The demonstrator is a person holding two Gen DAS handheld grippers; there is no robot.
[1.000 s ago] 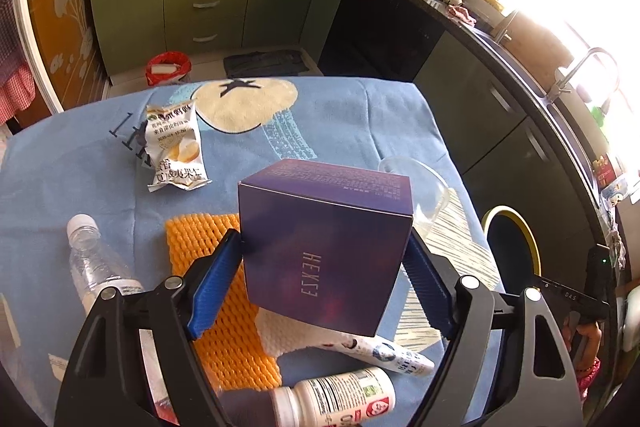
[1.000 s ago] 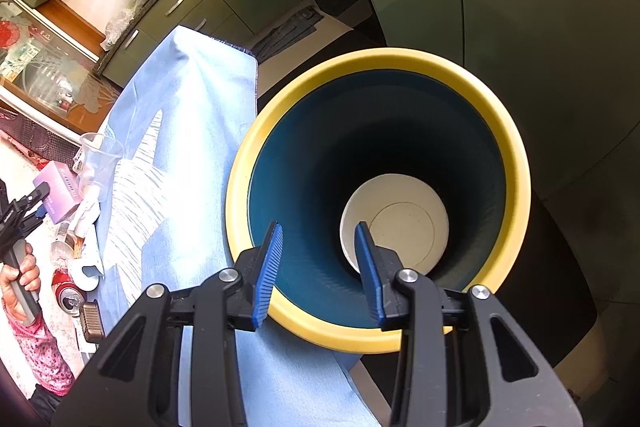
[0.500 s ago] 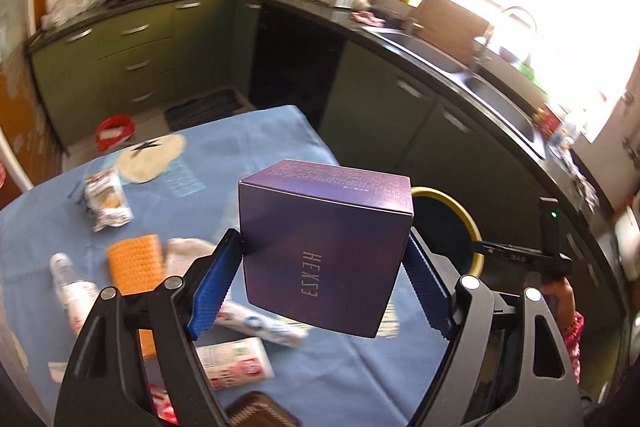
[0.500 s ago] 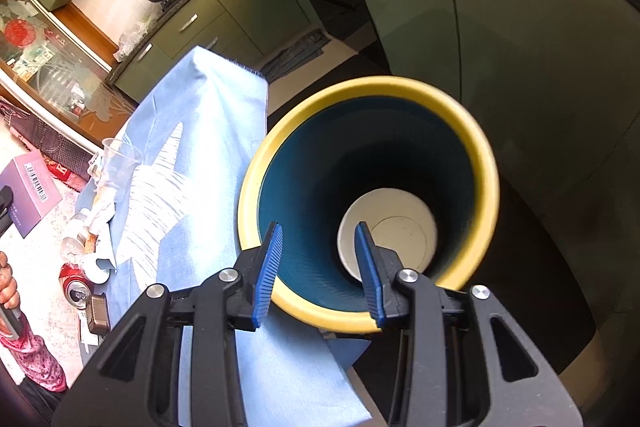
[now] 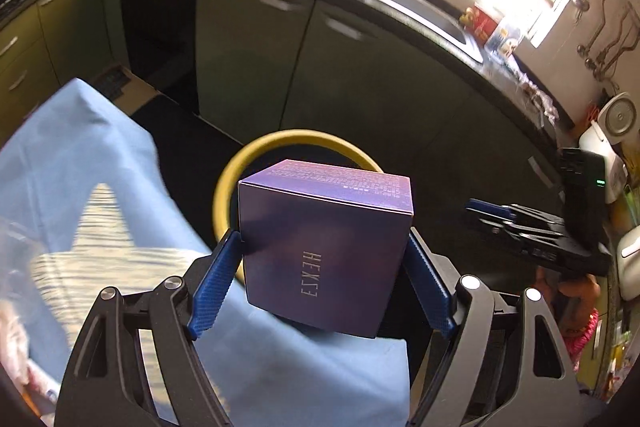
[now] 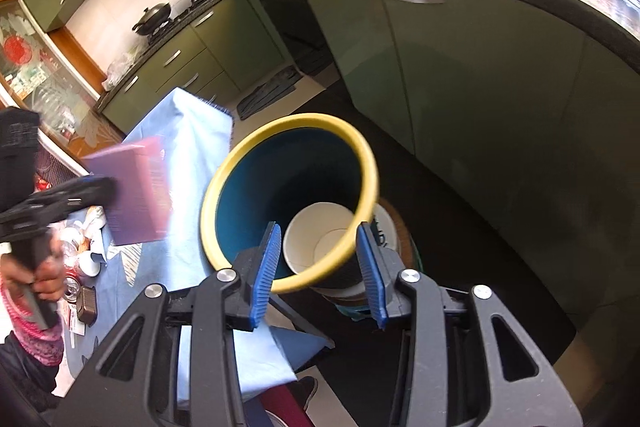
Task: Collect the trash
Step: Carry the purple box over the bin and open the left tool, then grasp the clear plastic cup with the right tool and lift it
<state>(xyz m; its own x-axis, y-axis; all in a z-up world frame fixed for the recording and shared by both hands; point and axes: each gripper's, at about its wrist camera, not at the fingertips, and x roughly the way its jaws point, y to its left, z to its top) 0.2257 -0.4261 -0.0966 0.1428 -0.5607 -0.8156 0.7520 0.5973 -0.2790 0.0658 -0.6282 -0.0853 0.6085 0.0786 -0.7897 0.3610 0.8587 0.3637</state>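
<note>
Purple box [image 5: 326, 251] is clamped between the left gripper [image 5: 324, 279] pads, held near the yellow-rimmed bin [image 6: 290, 203].
Beside the blue-clothed table [image 5: 80, 163], the right gripper [image 6: 318, 269] is held empty, jaws just widened, parted over the bin's rim.

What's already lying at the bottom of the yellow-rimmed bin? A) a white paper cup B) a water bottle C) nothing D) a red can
A: the right wrist view looks down into the yellow-rimmed bin and shows a white paper cup lying at its bottom, open end toward the camera, with nothing else visible inside.
</note>
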